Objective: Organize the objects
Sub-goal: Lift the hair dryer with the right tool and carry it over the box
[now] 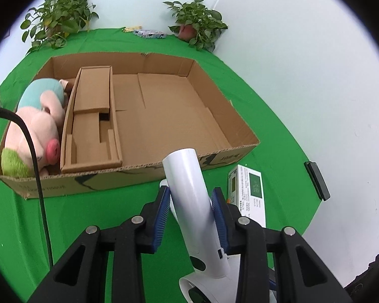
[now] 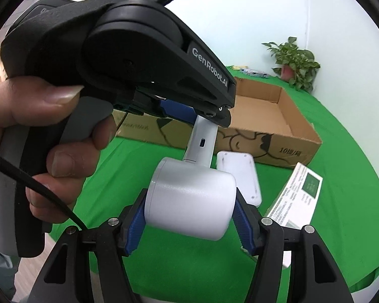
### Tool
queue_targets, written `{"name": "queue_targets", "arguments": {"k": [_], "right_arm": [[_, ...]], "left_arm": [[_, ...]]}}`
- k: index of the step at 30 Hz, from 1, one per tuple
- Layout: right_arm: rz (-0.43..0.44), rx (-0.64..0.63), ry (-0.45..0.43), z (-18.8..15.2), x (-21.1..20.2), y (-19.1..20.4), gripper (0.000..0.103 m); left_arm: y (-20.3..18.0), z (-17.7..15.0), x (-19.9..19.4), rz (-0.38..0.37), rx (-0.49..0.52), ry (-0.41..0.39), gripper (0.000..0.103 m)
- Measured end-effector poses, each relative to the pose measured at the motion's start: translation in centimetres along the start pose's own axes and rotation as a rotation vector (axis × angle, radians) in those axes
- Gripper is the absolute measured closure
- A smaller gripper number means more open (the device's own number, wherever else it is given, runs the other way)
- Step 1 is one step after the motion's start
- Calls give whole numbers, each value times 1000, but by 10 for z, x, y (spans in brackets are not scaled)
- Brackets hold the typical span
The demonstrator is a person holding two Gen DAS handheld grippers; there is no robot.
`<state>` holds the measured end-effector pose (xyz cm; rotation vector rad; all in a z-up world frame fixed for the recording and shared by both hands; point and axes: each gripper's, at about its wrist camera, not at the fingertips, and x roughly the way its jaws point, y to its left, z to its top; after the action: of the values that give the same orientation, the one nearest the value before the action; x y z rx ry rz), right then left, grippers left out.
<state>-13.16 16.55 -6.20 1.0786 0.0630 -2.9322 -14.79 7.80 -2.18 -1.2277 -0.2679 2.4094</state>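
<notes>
Between both claws, clear above the green cloth (image 1: 93, 217), hangs a white handheld device (image 2: 192, 197): the left gripper (image 1: 192, 217) clamps its slim handle (image 1: 189, 189) with both blue pads pressing on it, and the right gripper (image 2: 189, 214) is closed on its fat round head, pads on either side. A person's hand (image 2: 45, 136) works the left tool at nine o'clock in the right wrist view.

Doing this well likely means moving both hands as one, so the joint between handle and head is not twisted, and keeping the lift high enough for the device to pass over the near wall of the cardboard box (image 1: 144, 171) at twelve o'clock.

Inside the box, a plush pig (image 1: 40, 126) fills the ten o'clock end beside a cardboard insert (image 1: 93, 116); the floor from twelve to two o'clock looks bare, the roomiest landing spot. Below and beyond the device lie a white flat case (image 2: 242, 174) and, at three o'clock, a printed carton (image 1: 250, 192). A dark phone-like slab (image 1: 317, 180) sits further right. Potted plants (image 1: 197, 20) stand well apart by the wall.
</notes>
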Motion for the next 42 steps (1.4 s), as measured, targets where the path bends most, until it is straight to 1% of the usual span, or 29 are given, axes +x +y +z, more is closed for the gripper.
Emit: {"name": "queue_targets", "arguments": {"k": [6, 14, 19, 22, 27, 30, 33, 38, 40, 42], "right_arm": [[-20, -2, -30, 17, -6, -3, 44], [-48, -5, -98, 56, -10, -6, 44], [-59, -7, -110, 78, -7, -9, 44], [-47, -5, -100, 96, 0, -15, 44], [-7, -6, -72, 140, 19, -25, 44], [18, 1, -43, 163, 35, -29, 44], [44, 17, -8, 178, 53, -35, 44], [83, 47, 58, 185, 86, -43, 44], [103, 62, 84, 181, 100, -47, 44], [124, 78, 111, 168, 115, -50, 44]], "left_arm": [[-5, 20, -9, -7, 22, -32, 71], [-10, 60, -23, -10, 66, -86, 71], [-9, 83, -23, -12, 85, -99, 70], [-3, 103, -18, -6, 80, -94, 70], [20, 144, -7, -24, 19, -68, 70], [31, 165, 5, -11, 4, -49, 70], [42, 177, 21, 1, -10, -20, 70], [58, 181, 55, 22, -36, 44, 70], [64, 179, 70, 33, -45, 73, 69], [71, 174, 86, 48, -59, 108, 69]]}}
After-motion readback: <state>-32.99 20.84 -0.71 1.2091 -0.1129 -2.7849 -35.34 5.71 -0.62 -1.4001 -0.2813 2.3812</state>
